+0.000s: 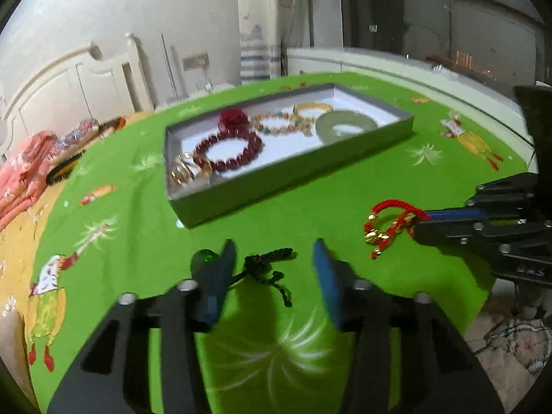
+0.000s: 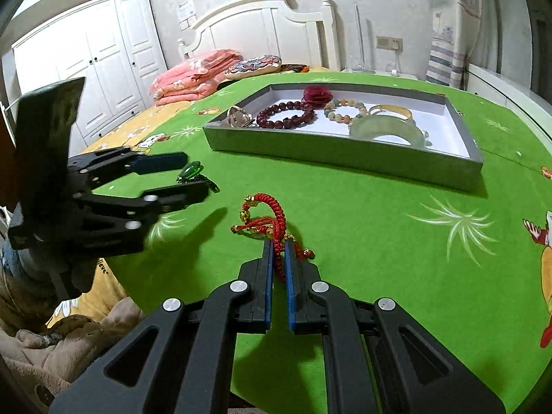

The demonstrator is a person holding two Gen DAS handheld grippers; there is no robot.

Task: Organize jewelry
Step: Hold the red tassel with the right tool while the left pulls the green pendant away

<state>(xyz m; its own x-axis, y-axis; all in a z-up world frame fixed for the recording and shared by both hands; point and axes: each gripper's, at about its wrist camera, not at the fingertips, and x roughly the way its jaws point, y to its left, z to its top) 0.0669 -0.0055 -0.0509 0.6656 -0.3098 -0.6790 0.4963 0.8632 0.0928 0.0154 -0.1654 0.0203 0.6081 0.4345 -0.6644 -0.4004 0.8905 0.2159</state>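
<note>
Where the green cloth (image 2: 362, 214) spreads, grey tray (image 2: 345, 158) holds, from its 9 o'clock end toward 3: gold ring (image 2: 238, 117), dark red bead bracelet (image 2: 284, 114), red rose (image 2: 317, 95), pale bead bracelet (image 2: 345, 108), gold bangle (image 2: 391, 111), jade bangle (image 2: 388, 131). Right gripper (image 2: 278, 241) clenched on red cord bracelet (image 2: 265, 215), at 6 o'clock of tray. Left gripper (image 1: 274, 253) released, straddling black cord (image 1: 272, 269); its green pendant (image 1: 203, 258) half hidden behind one finger, blurred.

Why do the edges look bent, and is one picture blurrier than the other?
Both views come through fisheye lenses, so the grey tray and walls curve, with dark corners. The left wrist view is softer, its left hand-held gripper and the dark cord smeared; the right wrist view is crisp on the red braided bracelet.
</note>
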